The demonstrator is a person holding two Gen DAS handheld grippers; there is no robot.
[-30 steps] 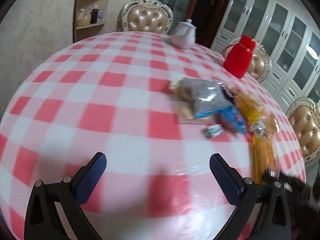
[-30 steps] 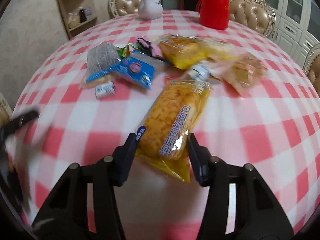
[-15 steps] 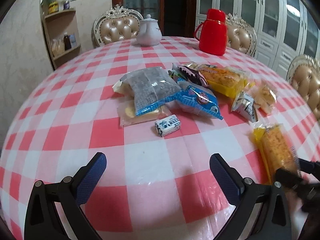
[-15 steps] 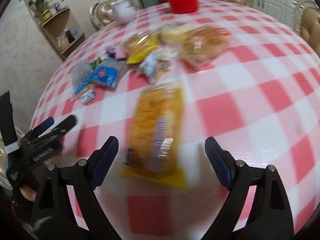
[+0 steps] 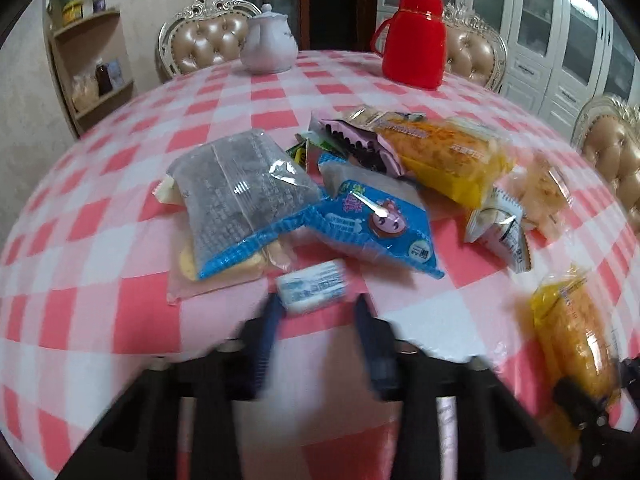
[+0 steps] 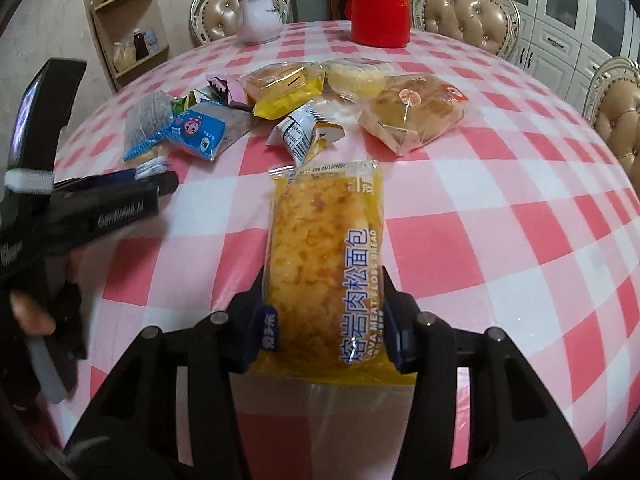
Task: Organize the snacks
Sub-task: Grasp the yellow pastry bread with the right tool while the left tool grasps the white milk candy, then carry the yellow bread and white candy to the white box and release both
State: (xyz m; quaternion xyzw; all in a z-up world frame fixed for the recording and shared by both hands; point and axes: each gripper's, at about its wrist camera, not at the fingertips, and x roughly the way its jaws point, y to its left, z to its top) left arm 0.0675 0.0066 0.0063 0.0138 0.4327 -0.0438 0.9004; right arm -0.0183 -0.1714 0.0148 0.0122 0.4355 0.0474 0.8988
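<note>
Both grippers closing on snacks, red-checked tablecloth.
Right gripper clamps the yellow meat-floss bread packet, lower centre; left gripper, blurred, jaws just narrowed around the small white-blue wrapped candy, mid-frame.

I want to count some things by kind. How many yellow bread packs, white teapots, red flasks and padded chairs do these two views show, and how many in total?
Yellow bread pack: 2
White teapot: 1
Red flask: 1
Padded chair: 3
Total: 7
</note>
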